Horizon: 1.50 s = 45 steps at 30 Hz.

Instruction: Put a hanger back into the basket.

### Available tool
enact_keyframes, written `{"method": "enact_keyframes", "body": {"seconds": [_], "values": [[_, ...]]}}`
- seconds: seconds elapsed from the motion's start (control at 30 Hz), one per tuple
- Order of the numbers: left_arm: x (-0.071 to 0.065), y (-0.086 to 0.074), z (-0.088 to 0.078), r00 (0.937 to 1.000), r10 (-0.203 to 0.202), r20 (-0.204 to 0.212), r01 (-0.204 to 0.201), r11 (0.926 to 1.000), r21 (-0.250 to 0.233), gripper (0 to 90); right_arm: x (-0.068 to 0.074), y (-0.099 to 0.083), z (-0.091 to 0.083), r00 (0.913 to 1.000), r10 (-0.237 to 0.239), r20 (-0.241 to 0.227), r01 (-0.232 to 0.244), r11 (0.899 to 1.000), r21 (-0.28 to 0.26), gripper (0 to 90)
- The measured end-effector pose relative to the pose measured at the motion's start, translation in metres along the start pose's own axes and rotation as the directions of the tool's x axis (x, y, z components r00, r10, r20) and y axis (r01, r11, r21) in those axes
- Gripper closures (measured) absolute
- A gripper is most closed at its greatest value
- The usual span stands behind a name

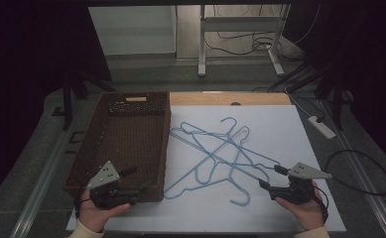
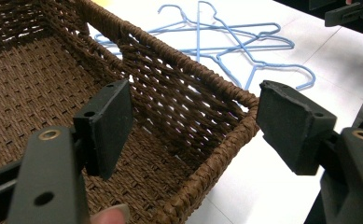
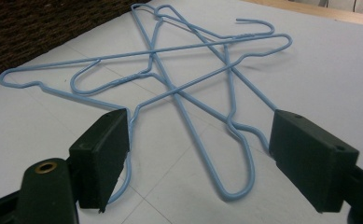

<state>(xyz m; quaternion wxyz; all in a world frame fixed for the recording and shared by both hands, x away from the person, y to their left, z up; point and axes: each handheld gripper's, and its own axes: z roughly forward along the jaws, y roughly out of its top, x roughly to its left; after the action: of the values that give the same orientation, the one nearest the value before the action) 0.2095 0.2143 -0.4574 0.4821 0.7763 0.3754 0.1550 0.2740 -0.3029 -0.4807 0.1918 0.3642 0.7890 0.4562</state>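
Observation:
Several light blue wire hangers (image 1: 215, 156) lie tangled on the white table top, right of a brown woven basket (image 1: 126, 134). My left gripper (image 1: 133, 179) hovers at the basket's near right corner, jaws open with nothing between them. In the left gripper view the basket rim (image 2: 226, 93) runs between the pads, and the hangers (image 2: 235, 42) lie beyond. My right gripper (image 1: 271, 177) is open at the near right edge of the pile. In the right gripper view the hangers (image 3: 188, 79) spread ahead, with one hook (image 3: 244, 172) lying on the table between the open pads, untouched.
The white board (image 1: 280, 129) covers the table, with a wooden strip (image 1: 230, 98) at its far edge. A white power strip (image 1: 321, 126) and black cables lie on the floor at right. A metal frame stands beyond the table.

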Motion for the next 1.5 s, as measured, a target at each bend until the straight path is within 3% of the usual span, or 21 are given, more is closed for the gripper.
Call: {"method": "enact_keyframes", "body": {"seconds": [0.47, 1.2, 1.5], "values": [[0.000, 0.004, 0.001, 0.9996, 0.020, 0.022, -0.019, 0.9998, -0.006, 27.2, 0.001, 0.000, 0.006, 0.9999, 0.009, 0.009, -0.010, 1.000, 0.029, 23.0], [-0.006, 0.004, 0.006, 0.9999, 0.012, 0.006, -0.012, 0.9997, 0.022, 27.4, 0.004, 0.004, 0.004, 1.0000, 0.005, 0.000, -0.005, 1.000, 0.025, 25.5], [-0.005, 0.004, 0.006, 1.0000, 0.009, -0.001, -0.009, 0.9997, 0.023, 27.6, 0.012, 0.020, 0.013, 0.9990, -0.031, -0.033, 0.034, 0.996, 0.085, 27.0]]}}
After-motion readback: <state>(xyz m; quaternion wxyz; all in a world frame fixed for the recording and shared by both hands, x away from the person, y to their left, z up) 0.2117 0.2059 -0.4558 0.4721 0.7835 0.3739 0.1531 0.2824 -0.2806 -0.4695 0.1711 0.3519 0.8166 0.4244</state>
